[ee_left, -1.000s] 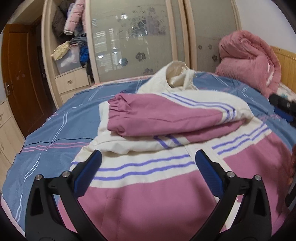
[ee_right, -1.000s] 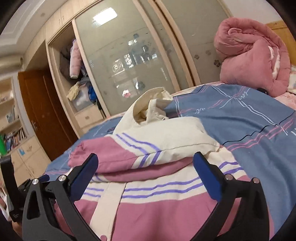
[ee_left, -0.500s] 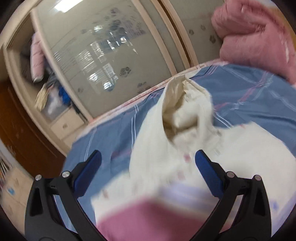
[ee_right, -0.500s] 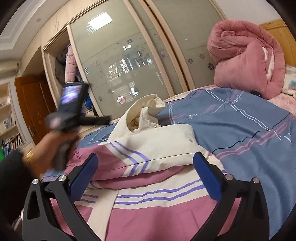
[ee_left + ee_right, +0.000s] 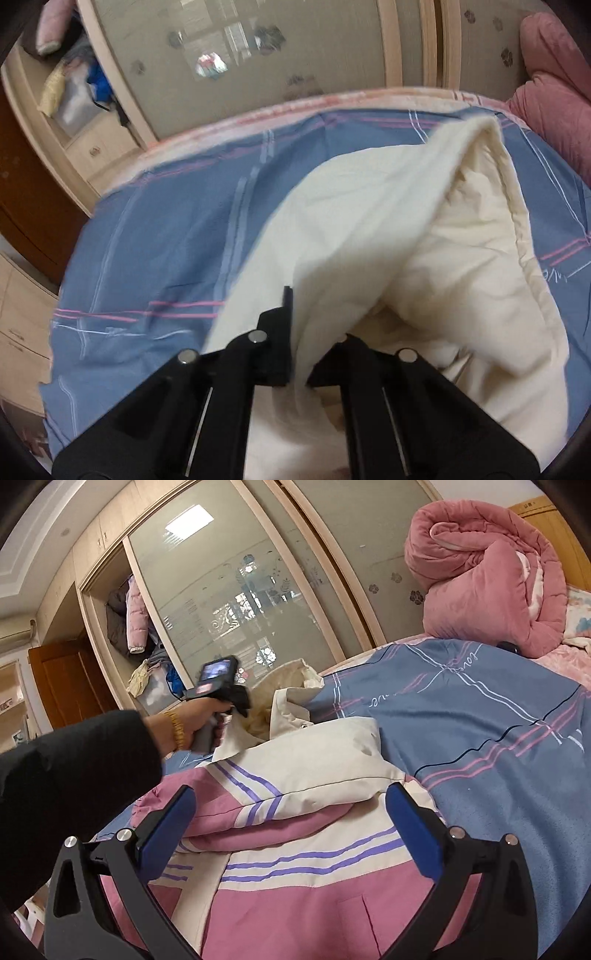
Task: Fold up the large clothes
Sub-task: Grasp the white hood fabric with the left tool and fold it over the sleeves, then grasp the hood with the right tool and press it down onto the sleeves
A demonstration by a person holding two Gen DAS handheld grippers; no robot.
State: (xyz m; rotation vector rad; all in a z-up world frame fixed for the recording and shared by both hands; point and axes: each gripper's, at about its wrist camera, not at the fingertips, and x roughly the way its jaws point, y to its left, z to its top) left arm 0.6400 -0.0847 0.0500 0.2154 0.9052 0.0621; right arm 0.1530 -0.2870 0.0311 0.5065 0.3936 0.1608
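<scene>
Over the blue bedspread, seen from the left wrist, the cream hood is pinched by the closed left gripper. From the right wrist, the jacket is seen folded on the bedspread, its hood gripped at its far end, while the right gripper is held wide open and empty above its near part.
</scene>
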